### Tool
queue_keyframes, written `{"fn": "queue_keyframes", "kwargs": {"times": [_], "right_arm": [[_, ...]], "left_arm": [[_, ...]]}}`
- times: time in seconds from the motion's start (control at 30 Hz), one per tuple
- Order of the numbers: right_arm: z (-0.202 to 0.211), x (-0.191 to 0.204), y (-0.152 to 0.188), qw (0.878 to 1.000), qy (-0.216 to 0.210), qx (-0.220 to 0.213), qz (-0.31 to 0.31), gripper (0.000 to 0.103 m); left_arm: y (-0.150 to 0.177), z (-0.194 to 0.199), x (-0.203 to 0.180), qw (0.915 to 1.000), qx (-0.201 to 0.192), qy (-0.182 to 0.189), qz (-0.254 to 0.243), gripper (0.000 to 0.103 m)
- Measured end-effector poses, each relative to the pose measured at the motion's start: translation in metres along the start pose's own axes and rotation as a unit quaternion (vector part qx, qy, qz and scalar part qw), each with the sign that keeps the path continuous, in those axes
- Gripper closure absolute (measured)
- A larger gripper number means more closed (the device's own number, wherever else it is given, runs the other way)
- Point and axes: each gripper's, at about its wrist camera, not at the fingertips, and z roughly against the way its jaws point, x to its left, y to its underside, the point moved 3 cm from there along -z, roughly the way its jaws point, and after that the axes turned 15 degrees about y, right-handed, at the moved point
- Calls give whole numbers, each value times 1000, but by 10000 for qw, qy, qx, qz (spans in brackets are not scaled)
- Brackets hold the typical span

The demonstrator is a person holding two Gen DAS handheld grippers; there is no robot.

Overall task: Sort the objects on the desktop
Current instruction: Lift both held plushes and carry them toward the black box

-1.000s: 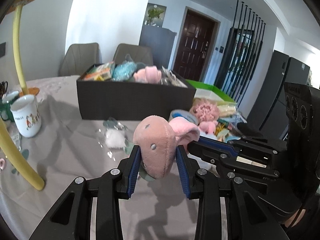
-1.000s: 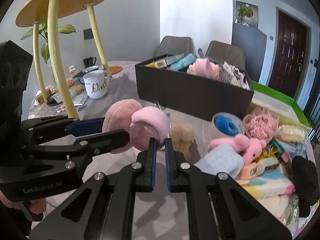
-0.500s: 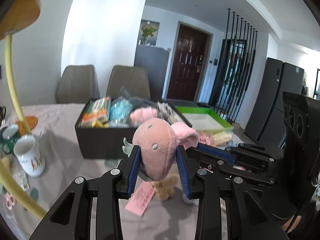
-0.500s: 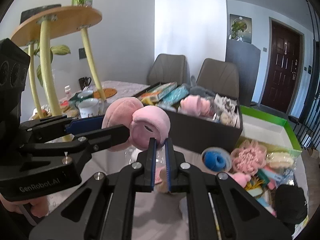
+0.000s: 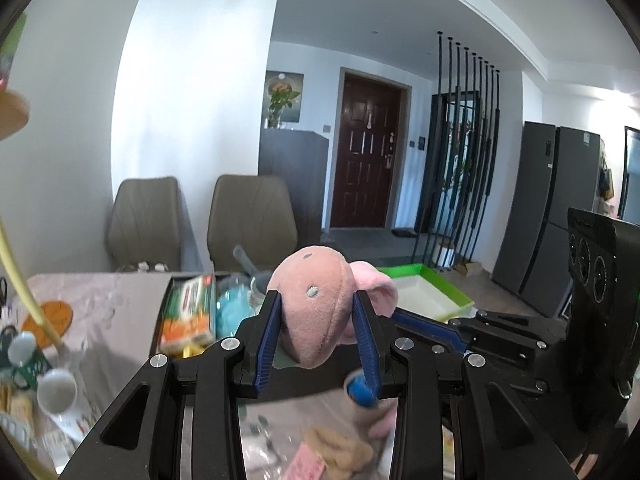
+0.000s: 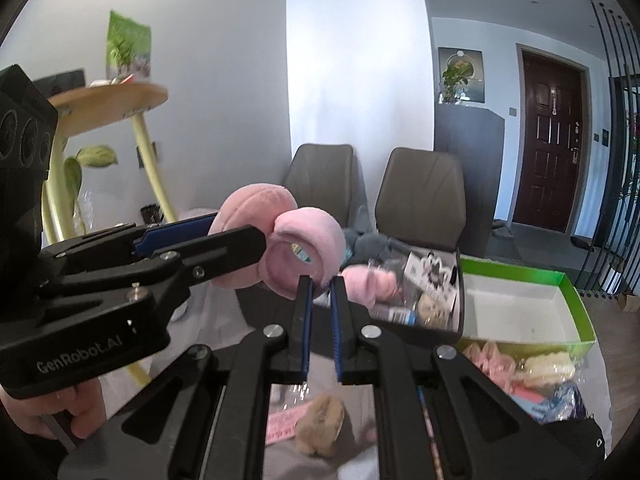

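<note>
1. Both grippers have risen since the earlier frames: the table sat close under the jaws then, now it lies well below and the black box (image 6: 424,300) is seen from above.
2. Left gripper (image 5: 316,328): jaws clamped on the darker pink lobe of the plush toy (image 5: 312,312). Grip unchanged, same lobe between the blue pads.
3. Right gripper (image 6: 320,300): jaws nearly closed, pinching the lower edge of the toy's lighter pink ring-shaped part (image 6: 304,260). So the toy hangs in the air between the two grippers, above the near wall of the black box.
4. Progress, my read: partway. The box already holds snack packs, a teal item and other plush. Left on the table: tan plush (image 6: 320,424), pink tag (image 6: 284,424) and a pile of packets and soft items at right. The green tray (image 6: 520,312) looks empty.
5. Next step is probably dropping the toy into the box; which container it belongs to I cannot tell.
6. View differences, left to right:
   - Left wrist only: white mug (image 5: 60,396) and orange coaster (image 5: 48,316) at far left, and the blue roll (image 5: 360,392) under its jaw.
   - Right wrist only: the person's hand (image 6: 60,412) on the left gripper's handle, the hollow in the toy's ring and the pile below the tray.
</note>
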Motion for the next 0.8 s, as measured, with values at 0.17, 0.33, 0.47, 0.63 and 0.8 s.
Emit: {"fn": "queue_keyframes", "kwargs": {"times": [0.17,0.33,0.47,0.63,0.8], "right_arm": [[-17,-9,-19,9997,52,-101,-195,93],[-39,-24,-31,9987,103,-70,-498,93],[-60,-30,-25,9976,121,88,-677,93],[-93,-31,-9,9960,154,523,-707,93],[-118,-35,8,9932,197,881,-732,92]], "left_arm": [[-19,-17,9,9999,-89,73,-38,66],[-27,-45,21,9998,21,214,-32,66],[-20,-65,31,9993,200,297,76,66],[-5,-91,43,9978,540,348,138,66],[9,-112,50,9952,832,438,274,66]]}}
